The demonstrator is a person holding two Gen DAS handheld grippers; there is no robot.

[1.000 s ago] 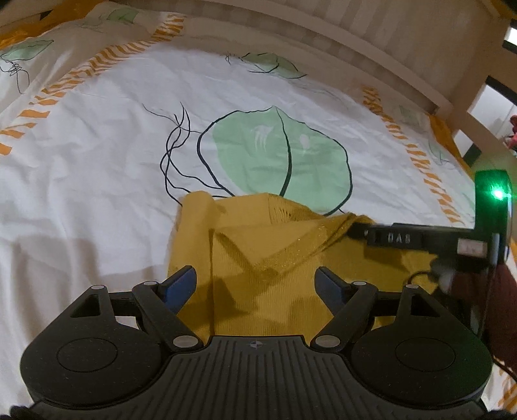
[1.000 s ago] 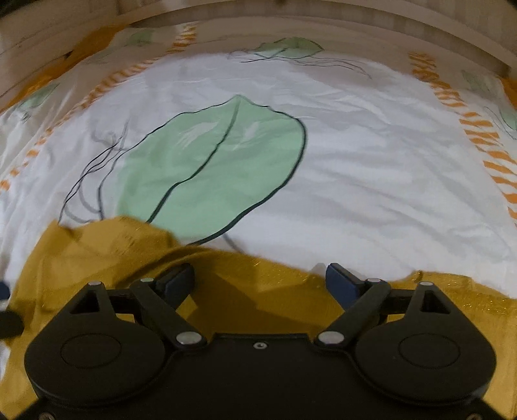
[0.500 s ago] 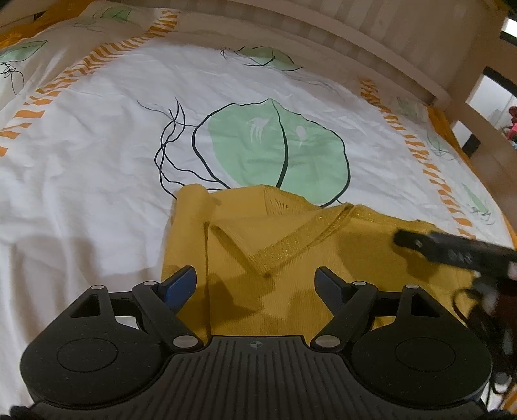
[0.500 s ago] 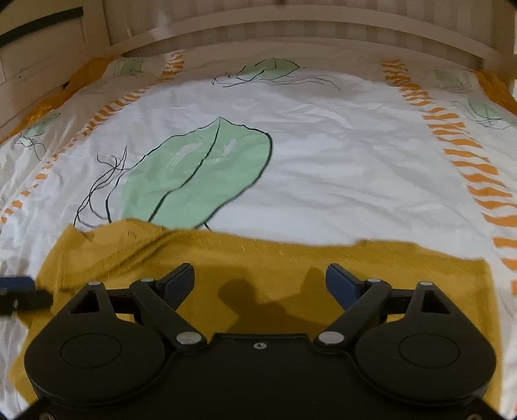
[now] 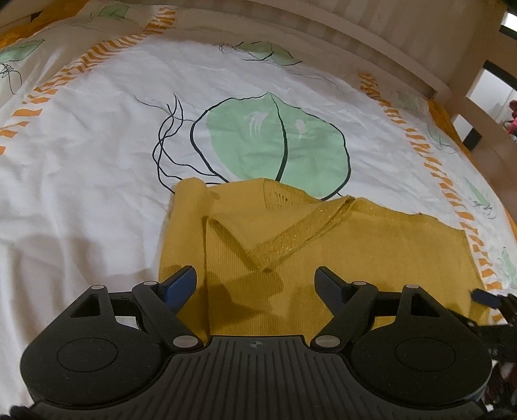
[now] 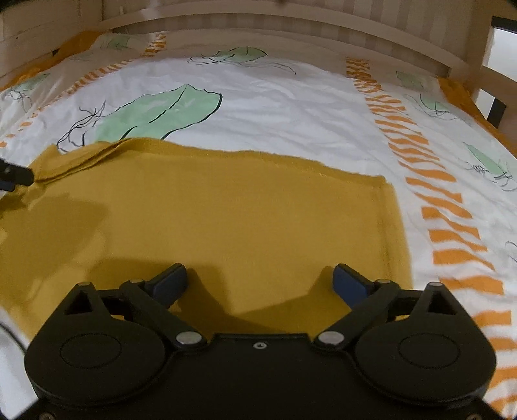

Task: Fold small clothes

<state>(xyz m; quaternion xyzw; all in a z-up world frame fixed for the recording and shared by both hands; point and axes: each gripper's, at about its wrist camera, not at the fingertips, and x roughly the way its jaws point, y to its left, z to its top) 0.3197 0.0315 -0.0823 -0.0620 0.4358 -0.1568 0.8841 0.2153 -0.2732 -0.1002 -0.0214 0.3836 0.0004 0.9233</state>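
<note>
The yellow top (image 5: 339, 252) lies flat on the bed (image 5: 97, 161), soft, light and floppy. Your left tongs (image 5: 255, 282) hover released over its near-left part; your right tongs (image 6: 260, 281) are opening, empty. Pinch a hem corner.

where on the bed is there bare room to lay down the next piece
Free: white sheet left of the yellow top, and the stretch between its far edge and the headboard. Narrower: the orange-striped strip on its right. Crowded: near the top itself.

left gripper (image 5: 257, 284): fingers apart, empty | yellow garment (image 5: 323, 252): lies on bedsheet (image 5: 80, 181)
</note>
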